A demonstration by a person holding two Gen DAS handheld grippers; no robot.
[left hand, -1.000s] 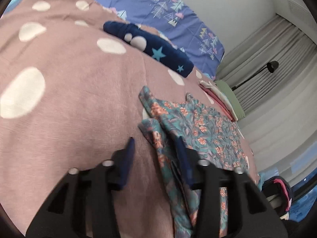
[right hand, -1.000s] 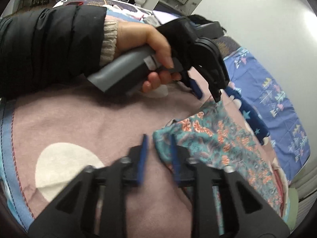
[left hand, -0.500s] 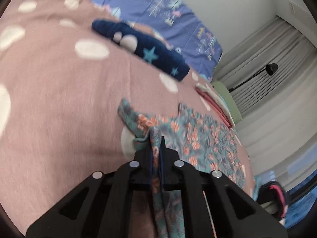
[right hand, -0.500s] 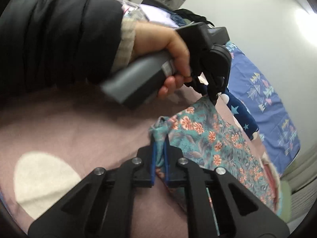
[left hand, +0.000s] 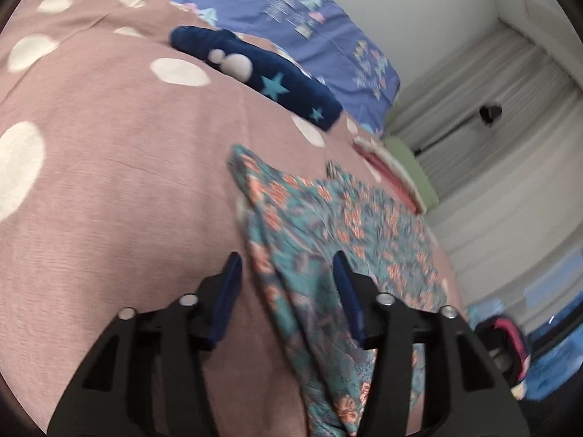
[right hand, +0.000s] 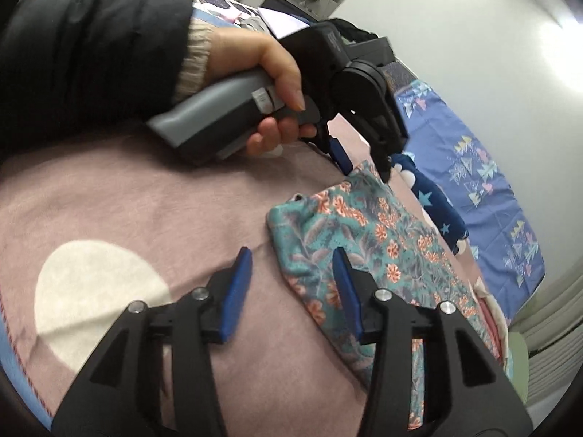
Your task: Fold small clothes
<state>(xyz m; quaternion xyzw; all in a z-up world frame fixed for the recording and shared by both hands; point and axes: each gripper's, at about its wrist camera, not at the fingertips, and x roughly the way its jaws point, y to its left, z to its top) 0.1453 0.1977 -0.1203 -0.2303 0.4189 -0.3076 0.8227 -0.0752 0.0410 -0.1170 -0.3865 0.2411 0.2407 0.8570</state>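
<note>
Left gripper (left hand: 286,273) is hanging released, jaws just having opened, floral garment (left hand: 328,225) edge lying loose between them. Garment is lying flat on the dotted pink bedspread (left hand: 109,182). Right gripper (right hand: 291,269) is likewise released, just opened over the garment's near corner.

You are looking at a small floral garment (left hand: 328,225) of teal cloth with orange flowers, lying flat and spread out on the pink dotted bedspread (left hand: 109,182). Its near edge is sitting bunched into a soft fold (right hand: 291,225), and the far part is stretching away towards the bed's foot.
</note>
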